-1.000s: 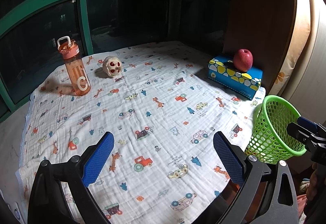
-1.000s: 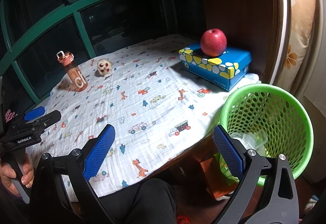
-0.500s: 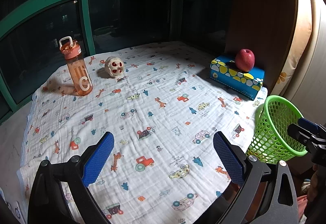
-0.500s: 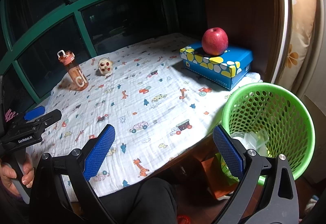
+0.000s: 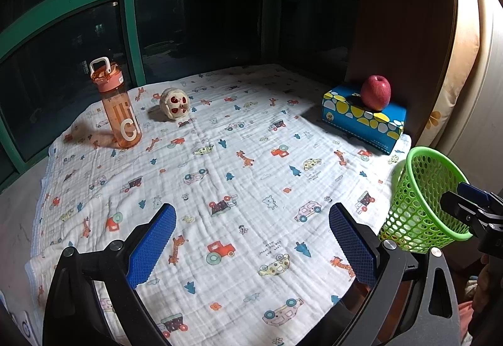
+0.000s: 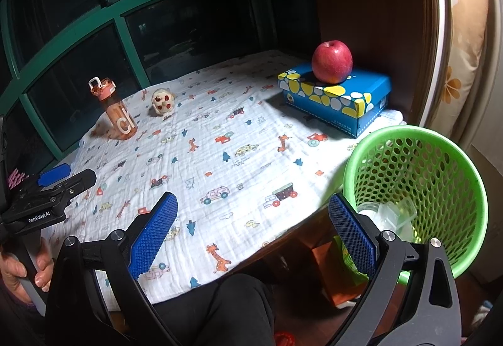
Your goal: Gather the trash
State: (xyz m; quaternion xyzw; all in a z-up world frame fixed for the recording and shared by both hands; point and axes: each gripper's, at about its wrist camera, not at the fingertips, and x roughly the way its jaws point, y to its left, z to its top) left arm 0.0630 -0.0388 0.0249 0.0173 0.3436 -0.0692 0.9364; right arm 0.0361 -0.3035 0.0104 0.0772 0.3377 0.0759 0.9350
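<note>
A green mesh basket (image 6: 440, 176) stands off the table's right edge, with clear plastic trash (image 6: 388, 217) in its bottom. The left wrist view shows the same basket (image 5: 421, 198) at the right. My left gripper (image 5: 251, 239) hovers open over the near part of the printed cloth (image 5: 220, 163), nothing between its blue pads. My right gripper (image 6: 253, 234) is open too, above the table's front edge, its right finger next to the basket. A cream skull-shaped object (image 5: 174, 103) lies at the back left of the cloth.
An orange bottle (image 5: 118, 107) stands upright at the back left. A red apple (image 6: 331, 61) rests on a blue box (image 6: 336, 97) at the back right, by a wooden panel. Dark windows line the back. A person's dark-clothed leg (image 6: 220, 308) is under the front edge.
Both views have pulled slightly back from the table, so the objects sit a little farther off. Both grippers stay open and empty.
</note>
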